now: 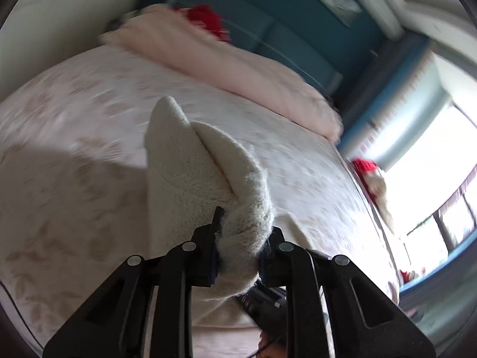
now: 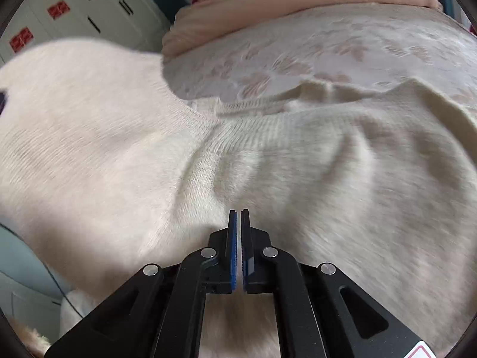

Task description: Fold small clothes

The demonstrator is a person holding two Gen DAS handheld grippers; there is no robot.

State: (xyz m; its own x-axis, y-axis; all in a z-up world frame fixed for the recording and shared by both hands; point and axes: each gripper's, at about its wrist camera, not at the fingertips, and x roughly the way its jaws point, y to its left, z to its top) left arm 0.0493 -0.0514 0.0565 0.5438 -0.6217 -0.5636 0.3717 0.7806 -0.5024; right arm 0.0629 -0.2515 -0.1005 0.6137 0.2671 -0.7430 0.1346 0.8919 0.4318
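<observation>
While the cream sweater (image 2: pixel 268 161) lies spread over the floral bedspread (image 2: pixel 342 50), one fuzzy bunched edge of it is raised off that bedspread, pinched between the fingers of the left gripper (image 1: pixel 241 238). Over the sweater's body, the right gripper (image 2: pixel 239 217) hovers clenched, its blue-lined pads nearly touching with no cloth between them. Beyond the sweater, a folded pink quilt (image 2: pixel 298 3) rests at the bedspread's far end.

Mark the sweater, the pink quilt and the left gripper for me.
sweater (image 2: pixel 298 161): right wrist view, on the knit body near the ribbed neckline.
pink quilt (image 1: pixel 238 68): left wrist view, on the folded roll's top.
left gripper (image 1: pixel 243 238): left wrist view, midway between its fingertips, shut on a sweater fold.
</observation>
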